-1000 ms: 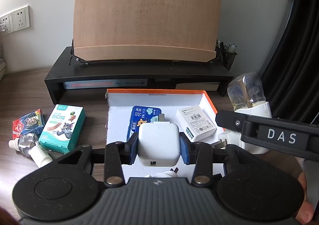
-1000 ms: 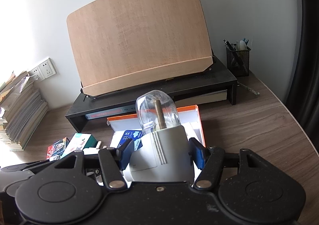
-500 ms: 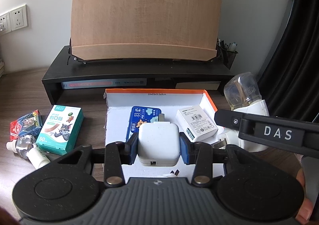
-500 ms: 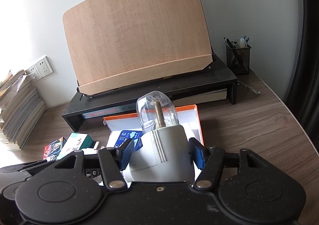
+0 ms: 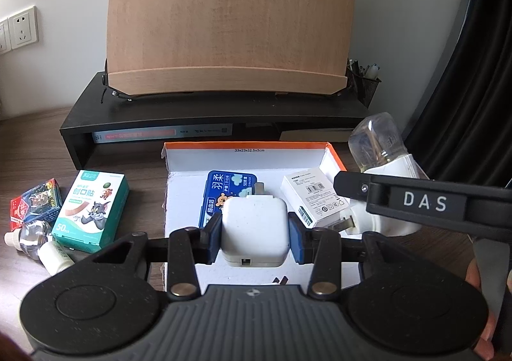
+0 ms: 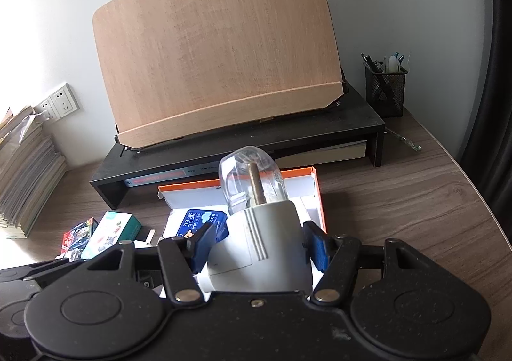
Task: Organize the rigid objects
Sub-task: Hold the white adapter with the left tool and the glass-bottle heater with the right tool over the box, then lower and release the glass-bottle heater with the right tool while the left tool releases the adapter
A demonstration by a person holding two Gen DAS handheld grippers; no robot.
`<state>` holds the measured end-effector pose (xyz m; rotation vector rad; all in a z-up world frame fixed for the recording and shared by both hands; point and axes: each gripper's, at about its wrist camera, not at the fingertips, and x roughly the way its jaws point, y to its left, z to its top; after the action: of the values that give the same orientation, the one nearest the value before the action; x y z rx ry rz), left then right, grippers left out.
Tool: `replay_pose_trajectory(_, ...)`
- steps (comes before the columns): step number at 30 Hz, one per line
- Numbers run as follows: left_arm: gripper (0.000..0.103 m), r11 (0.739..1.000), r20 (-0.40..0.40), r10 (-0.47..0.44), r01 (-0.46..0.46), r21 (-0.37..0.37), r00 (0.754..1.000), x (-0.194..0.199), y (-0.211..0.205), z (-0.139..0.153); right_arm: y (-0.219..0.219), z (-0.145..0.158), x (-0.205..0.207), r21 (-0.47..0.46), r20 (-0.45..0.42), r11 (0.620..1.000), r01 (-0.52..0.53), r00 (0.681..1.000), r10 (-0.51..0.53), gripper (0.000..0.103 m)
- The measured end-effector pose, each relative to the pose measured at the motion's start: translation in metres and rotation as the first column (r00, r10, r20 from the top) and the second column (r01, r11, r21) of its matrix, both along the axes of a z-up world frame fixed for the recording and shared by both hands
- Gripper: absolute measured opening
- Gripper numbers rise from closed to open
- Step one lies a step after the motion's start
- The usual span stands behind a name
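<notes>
Grippers are carrying two plug-in items above an open cardboard tray (image 5: 334, 156) on a wooden desk.
The left gripper (image 5: 255, 234) is clamping a white charger (image 5: 254, 229) over the tray; the right gripper (image 6: 256, 244) is squeezing a mosquito-repellent plug (image 6: 259, 233) at the tray's right edge.

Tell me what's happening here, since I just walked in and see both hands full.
A person is sorting small items into the orange-edged box. The left tool is shut on a white charger above the box. The right tool grips a plug-in mosquito repeller, with its clear bottle, near the box's right side. A blue pack and white carton already lie inside; the bandage box remains on the desk.
</notes>
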<state>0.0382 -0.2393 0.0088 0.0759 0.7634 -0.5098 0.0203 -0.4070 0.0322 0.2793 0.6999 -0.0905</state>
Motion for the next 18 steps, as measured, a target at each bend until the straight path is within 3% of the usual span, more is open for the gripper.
replay_pose_trajectory(18,0.043,0.999,-0.033,-0.045,0.045,0.004,0.998,0.003,-0.011,-0.009,0.001,-0.012,0.028,-0.004,-0.047,1.000,-0.023,0.999,0.023,0.073)
